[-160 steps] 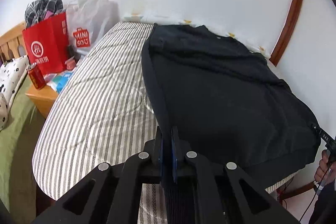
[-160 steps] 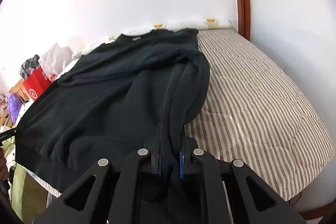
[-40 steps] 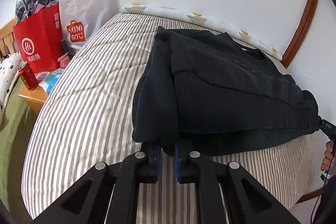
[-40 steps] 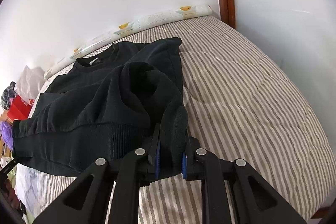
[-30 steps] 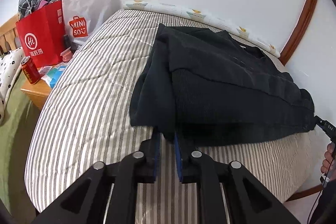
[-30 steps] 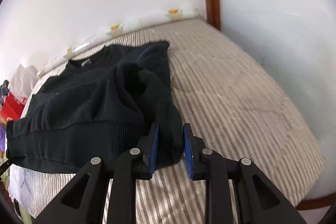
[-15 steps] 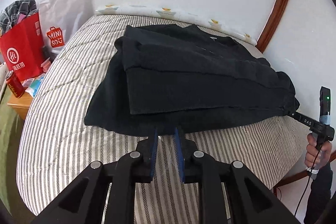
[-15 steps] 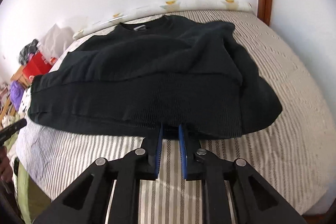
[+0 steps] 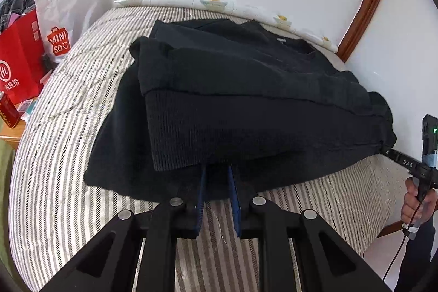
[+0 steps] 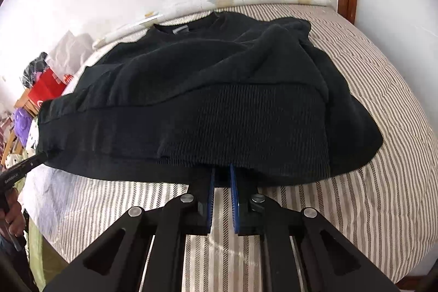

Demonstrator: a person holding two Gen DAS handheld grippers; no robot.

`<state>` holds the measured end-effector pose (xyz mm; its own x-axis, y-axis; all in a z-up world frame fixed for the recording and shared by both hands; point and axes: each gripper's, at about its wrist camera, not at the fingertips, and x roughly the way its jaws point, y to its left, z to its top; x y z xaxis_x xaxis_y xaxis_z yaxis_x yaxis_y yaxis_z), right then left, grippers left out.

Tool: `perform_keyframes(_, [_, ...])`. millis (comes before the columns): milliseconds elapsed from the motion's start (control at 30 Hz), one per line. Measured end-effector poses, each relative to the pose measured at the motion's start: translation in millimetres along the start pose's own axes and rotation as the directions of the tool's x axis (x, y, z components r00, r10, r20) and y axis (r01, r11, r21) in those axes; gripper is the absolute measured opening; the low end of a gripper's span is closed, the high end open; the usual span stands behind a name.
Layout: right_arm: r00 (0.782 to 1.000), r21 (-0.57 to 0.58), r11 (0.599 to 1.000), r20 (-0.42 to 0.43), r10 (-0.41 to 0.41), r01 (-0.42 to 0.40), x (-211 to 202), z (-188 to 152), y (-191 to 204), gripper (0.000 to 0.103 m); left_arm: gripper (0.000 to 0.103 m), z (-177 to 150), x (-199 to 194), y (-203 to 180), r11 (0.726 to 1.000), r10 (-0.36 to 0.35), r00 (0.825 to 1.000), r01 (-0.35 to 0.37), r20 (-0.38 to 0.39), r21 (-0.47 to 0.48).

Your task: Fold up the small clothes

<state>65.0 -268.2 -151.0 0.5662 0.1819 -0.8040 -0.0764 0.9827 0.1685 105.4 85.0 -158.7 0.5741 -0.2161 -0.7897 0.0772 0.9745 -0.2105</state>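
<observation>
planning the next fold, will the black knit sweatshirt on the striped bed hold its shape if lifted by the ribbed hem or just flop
The black knit sweatshirt will probably flop: it already lies in soft rumpled layers. It looks thick, so likely heavy enough to sag between two grip points. The ribbed hem seems textured, so slipping looks unlikely. Pushed across the striped bed cover, it would likely bunch.

Both grippers [image 9: 217, 174] [image 10: 221, 171] seemingly nearly shut.

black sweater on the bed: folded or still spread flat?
Folded. The sweater is doubled over on the bed: its ribbed hem lies on a lower layer, with the collar at the far edge.
</observation>
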Motion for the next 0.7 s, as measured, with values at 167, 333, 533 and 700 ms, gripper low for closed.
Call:
perform_keyframes(167, [0.998, 0.027, 0.999, 0.052, 0.024, -0.025, -13.0, 15.6, 0.0, 0.010, 0.016, 12.8, -5.4, 0.9, 1.000, -0.007, 0.999, 0.008, 0.044, -0.002])
perform_keyframes(333, [0.997, 0.046, 0.999, 0.071, 0.007, -0.011, 1.1, 41.0, -6.0, 0.010, 0.016, 32.0, 2.4, 2.0, 1.000, 0.011, 0.997, -0.009, 0.082, -0.020])
perform_keyframes(533, [0.992, 0.110, 0.991, 0.108, 0.062, -0.074, 15.8, 66.4, -21.1, 0.010, 0.016, 51.2, 12.9, 2.1, 1.000, 0.007, 0.995, -0.005, 0.100, -0.025])
perform_keyframes(700, [0.987, 0.147, 0.982, 0.126, 0.099, -0.117, 30.1, 87.8, -22.8, 0.010, 0.016, 64.9, 21.2, 3.7, 1.000, 0.012, 0.994, -0.010, 0.107, -0.023])
